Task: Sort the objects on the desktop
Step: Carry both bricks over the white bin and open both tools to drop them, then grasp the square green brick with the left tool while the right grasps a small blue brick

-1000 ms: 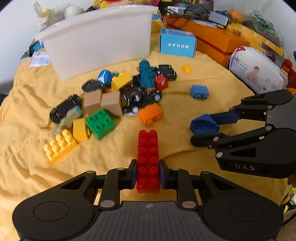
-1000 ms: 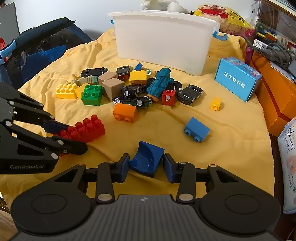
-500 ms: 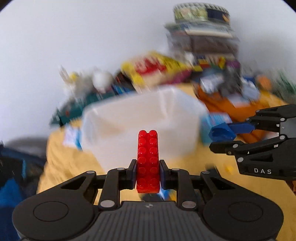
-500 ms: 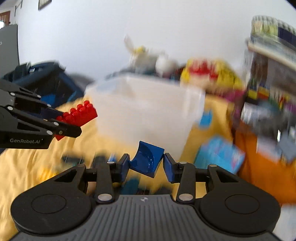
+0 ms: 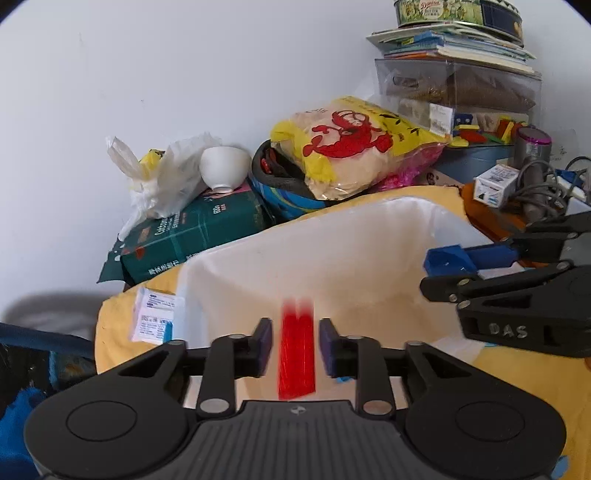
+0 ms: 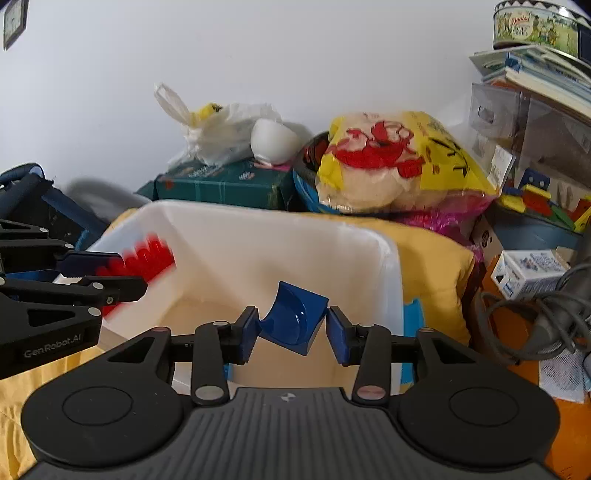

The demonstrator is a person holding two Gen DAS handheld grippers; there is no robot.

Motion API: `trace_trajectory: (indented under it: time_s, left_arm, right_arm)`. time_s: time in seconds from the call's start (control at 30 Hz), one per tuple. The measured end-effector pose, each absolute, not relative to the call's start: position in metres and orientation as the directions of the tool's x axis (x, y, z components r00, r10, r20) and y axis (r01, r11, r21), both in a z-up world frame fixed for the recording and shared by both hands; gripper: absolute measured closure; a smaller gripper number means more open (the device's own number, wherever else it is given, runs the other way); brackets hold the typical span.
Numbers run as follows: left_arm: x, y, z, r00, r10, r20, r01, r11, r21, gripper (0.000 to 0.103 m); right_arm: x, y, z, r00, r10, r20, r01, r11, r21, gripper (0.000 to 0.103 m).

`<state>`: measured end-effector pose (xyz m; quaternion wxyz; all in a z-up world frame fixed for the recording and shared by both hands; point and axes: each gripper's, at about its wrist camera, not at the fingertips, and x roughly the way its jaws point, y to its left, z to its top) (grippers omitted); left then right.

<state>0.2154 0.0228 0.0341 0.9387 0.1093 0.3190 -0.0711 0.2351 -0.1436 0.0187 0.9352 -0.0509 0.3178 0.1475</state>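
Observation:
A white bin (image 5: 332, 254) stands open-topped on the yellow cloth, right under both grippers. My left gripper (image 5: 295, 343) hangs over the bin's left part and its jaws are opening. The red brick (image 5: 297, 354) is a blurred streak between the pads with a gap on each side. The right wrist view shows that brick (image 6: 147, 254) at the left gripper (image 6: 129, 271), above the bin (image 6: 277, 243). My right gripper (image 6: 291, 332) holds a blue curved piece (image 6: 291, 321) over the bin. Its jaws are starting to open, with the pads still touching the piece.
Behind the bin lie a green package (image 5: 195, 236), a white bowl (image 5: 223, 170), a plastic bag (image 5: 162, 177) and a yellow snack bag (image 5: 354, 147). Books, a tin (image 5: 458, 11), a clear box and cables (image 6: 535, 314) crowd the right side.
Both grippers rose from the toy pile and moved forward over the white bin. The left jaws have parted and the red brick is slipping down. The blue piece stays in the right gripper.

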Motion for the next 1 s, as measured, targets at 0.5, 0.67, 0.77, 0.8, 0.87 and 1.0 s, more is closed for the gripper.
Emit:
trace_trajectory:
  time_s: [0.5,0.67,0.77,0.8,0.87,1.0]
  left_arm:
    - [0.069,0.02,0.003,0.745,-0.136,-0.653,0.24,0.968,0.072,0.038]
    - [0.033,0.015,-0.037,0.677,-0.146,-0.721,0.237,0.971,0.025,0.038]
    - [0.027,0.013,-0.05,0.668,-0.14,-0.731,0.211,0.978,0.006,0.038]
    - [0.029,0.012,-0.053,0.668,-0.126,-0.734,0.199,0.98,0.013,0.038]
    - [0.031,0.01,-0.058,0.675,-0.096,-0.732,0.181,0.983,0.039,0.039]
    - [0.041,0.005,-0.069,0.672,-0.076,-0.737,0.187,0.98,0.07,0.04]
  right_arm:
    - [0.132,-0.169,0.018,0.752,0.357,-0.554,-0.428,0.904,0.002,0.054]
    - [0.086,-0.176,-0.01,0.704,0.375,-0.603,-0.457,0.889,0.019,0.054]
    - [0.066,-0.179,-0.029,0.682,0.343,-0.646,-0.451,0.893,-0.001,0.056]
    - [0.058,-0.18,-0.036,0.681,0.325,-0.657,-0.447,0.894,-0.021,0.056]
    - [0.047,-0.181,-0.046,0.671,0.298,-0.679,-0.448,0.893,-0.05,0.056]
    - [0.026,-0.185,-0.06,0.652,0.272,-0.708,-0.459,0.885,-0.082,0.056]
